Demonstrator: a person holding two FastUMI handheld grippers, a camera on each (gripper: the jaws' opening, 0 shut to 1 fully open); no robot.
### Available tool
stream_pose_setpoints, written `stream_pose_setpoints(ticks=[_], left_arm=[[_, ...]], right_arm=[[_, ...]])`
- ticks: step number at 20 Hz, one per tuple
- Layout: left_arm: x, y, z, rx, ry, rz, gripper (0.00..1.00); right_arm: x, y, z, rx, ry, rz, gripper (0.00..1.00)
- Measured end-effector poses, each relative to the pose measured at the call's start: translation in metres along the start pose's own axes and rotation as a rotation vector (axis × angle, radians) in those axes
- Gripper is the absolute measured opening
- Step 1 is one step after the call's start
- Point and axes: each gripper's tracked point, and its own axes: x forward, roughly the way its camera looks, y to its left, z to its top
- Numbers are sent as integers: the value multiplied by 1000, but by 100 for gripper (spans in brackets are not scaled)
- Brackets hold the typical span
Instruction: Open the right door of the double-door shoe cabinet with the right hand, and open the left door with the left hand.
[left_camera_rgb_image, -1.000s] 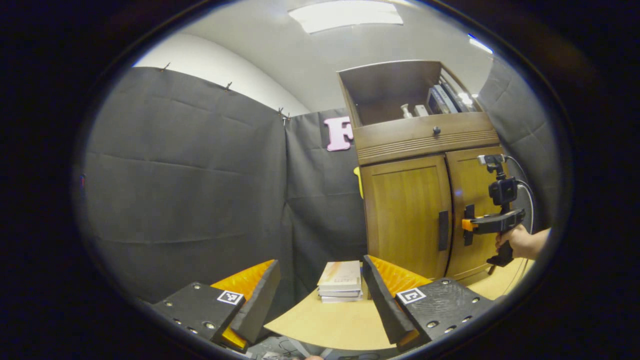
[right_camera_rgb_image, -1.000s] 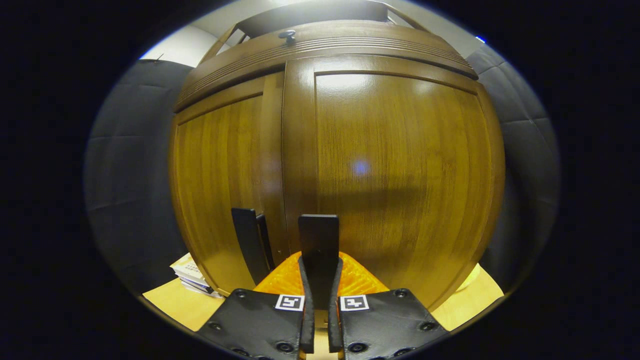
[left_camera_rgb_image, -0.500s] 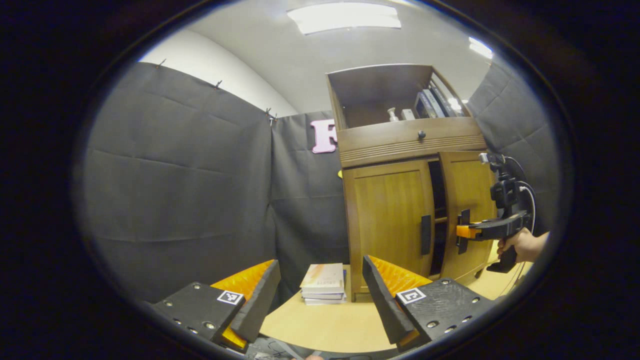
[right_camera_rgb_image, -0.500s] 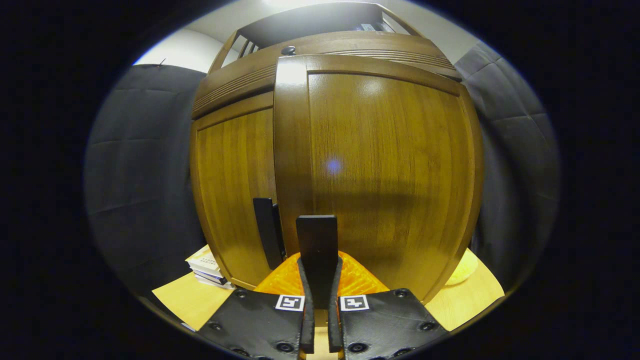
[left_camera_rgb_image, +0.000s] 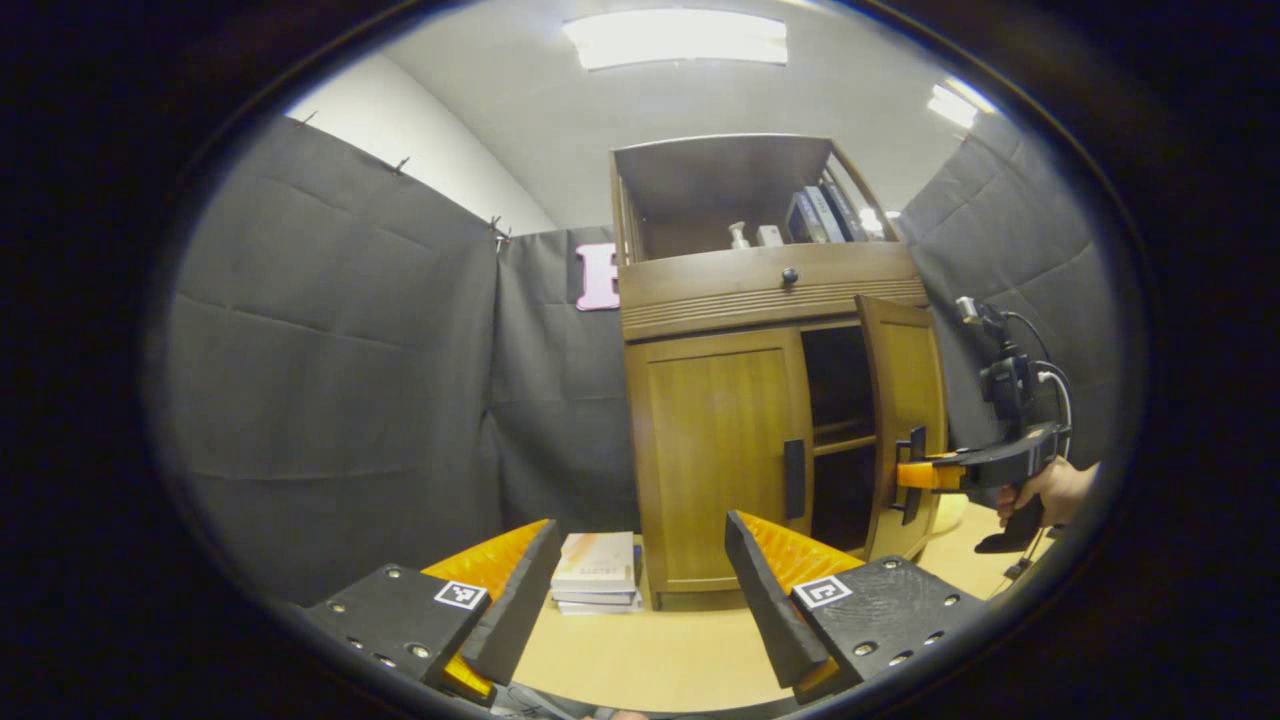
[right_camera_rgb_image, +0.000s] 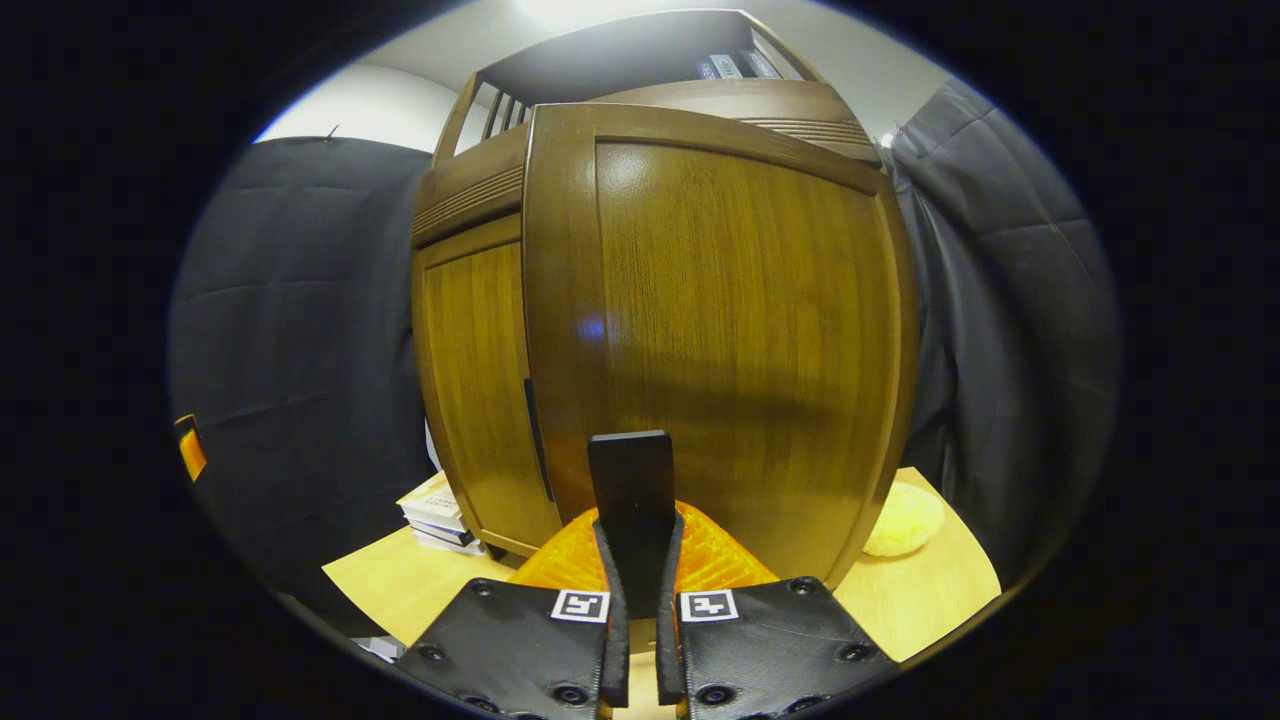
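Note:
The wooden shoe cabinet (left_camera_rgb_image: 760, 300) stands on a table. Its left door (left_camera_rgb_image: 715, 460) is closed, and a black handle (left_camera_rgb_image: 794, 478) runs along its inner edge. The right door (left_camera_rgb_image: 905, 420) stands partly open, showing dark shelves behind it. My right gripper (left_camera_rgb_image: 915, 475), held by a hand (left_camera_rgb_image: 1045, 490), is shut on that door's black handle (right_camera_rgb_image: 630, 490). In the right gripper view, my right gripper (right_camera_rgb_image: 638, 535) faces the door panel (right_camera_rgb_image: 720, 330). My left gripper (left_camera_rgb_image: 640, 590) is open with nothing in it, well short of the left door.
A stack of books (left_camera_rgb_image: 597, 570) lies on the light wooden table (left_camera_rgb_image: 640, 650) left of the cabinet. A yellow soft thing (right_camera_rgb_image: 905, 520) sits on the table beside the open door. Books and small items stand on the open top shelf (left_camera_rgb_image: 800, 215), above a drawer knob (left_camera_rgb_image: 790, 275).
The right door has swung further open, with the right gripper shut on its handle. The cabinet has shifted left in the left gripper view. The left gripper stays open.

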Motion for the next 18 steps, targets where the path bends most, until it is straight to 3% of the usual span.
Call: stream_pose_setpoints(ticks=[3, 10, 18], left_arm=[[10, -23, 0, -3, -4, -42, 95], [26, -61, 7, -3, -14, -126, 96], [39, -107, 12, -10, -11, -215, 96]], right_arm=[[-4, -4, 15, -3, 3, 5, 12], [-12, -12, 14, 11, -3, 1, 9], [-51, -53, 6, 30, -3, -40, 12]])
